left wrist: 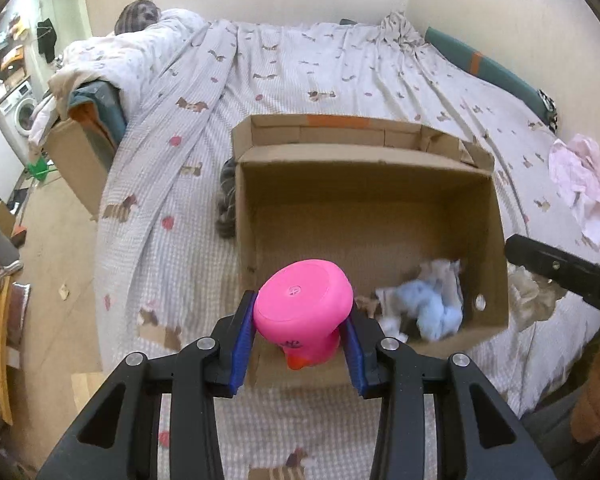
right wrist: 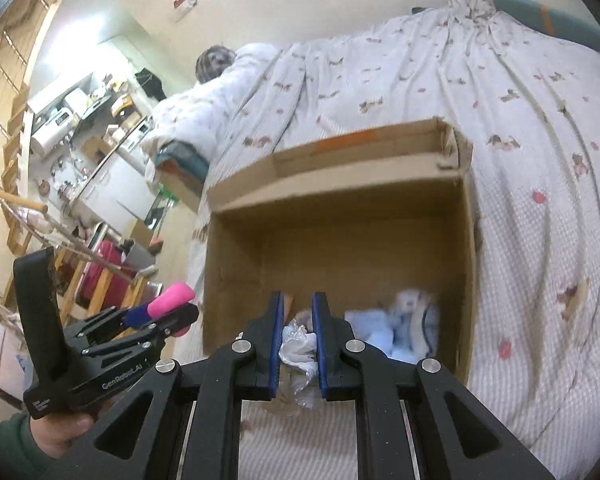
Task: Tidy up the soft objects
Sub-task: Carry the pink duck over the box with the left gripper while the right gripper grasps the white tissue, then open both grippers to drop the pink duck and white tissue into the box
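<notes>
Left gripper (left wrist: pixel 302 338) pinches pink rubber duck (left wrist: pixel 302 312) between its blue pads, held above near edge of cardboard box (left wrist: pixel 496 216) on bed (left wrist: pixel 300 72). Right gripper (right wrist: pixel 298 338) clamped on crumpled white cloth (right wrist: pixel 300 350), also over box's near edge. Blue soft toy (left wrist: pixel 432 308) lies inside box, near-right corner.

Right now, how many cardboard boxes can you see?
2. The open brown cardboard box sits on the bed, straight ahead of both claws. A second brown cardboard box stands off the bed's left edge, stuffed with bedding. Others may be hidden.
</notes>
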A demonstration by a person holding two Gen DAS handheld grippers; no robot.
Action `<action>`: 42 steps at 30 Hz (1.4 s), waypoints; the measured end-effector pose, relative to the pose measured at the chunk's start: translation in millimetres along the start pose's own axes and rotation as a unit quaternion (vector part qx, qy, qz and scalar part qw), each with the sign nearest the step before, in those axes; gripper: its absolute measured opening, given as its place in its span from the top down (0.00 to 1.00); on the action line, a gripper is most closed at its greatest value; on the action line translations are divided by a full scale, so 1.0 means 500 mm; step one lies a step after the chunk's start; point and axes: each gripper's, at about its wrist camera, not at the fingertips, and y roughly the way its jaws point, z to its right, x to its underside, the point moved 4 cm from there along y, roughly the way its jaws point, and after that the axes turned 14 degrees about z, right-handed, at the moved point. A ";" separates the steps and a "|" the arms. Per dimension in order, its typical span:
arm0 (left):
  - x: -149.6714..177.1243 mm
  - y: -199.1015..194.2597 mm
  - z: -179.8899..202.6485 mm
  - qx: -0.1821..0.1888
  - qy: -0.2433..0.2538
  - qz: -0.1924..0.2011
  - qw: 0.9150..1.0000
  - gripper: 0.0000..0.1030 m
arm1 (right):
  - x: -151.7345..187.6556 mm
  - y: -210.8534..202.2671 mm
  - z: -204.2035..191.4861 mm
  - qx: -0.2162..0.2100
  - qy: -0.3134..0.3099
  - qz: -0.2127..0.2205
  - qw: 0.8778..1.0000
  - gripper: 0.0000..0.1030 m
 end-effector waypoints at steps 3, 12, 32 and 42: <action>-0.002 0.028 -0.002 0.006 -0.018 -0.005 1.000 0.65 | -0.010 0.015 0.016 0.009 0.004 0.002 1.000 0.85; 0.031 0.101 0.016 0.010 0.003 -0.006 1.000 0.65 | 0.034 0.082 0.052 0.035 0.001 -0.026 0.999 0.85; 0.069 0.140 0.032 0.012 0.010 -0.027 1.000 0.65 | 0.077 0.142 0.065 0.061 -0.009 -0.082 0.995 0.84; 0.074 0.142 0.029 0.009 0.006 -0.035 0.999 0.65 | 0.083 0.153 0.061 0.055 -0.003 -0.093 0.994 0.84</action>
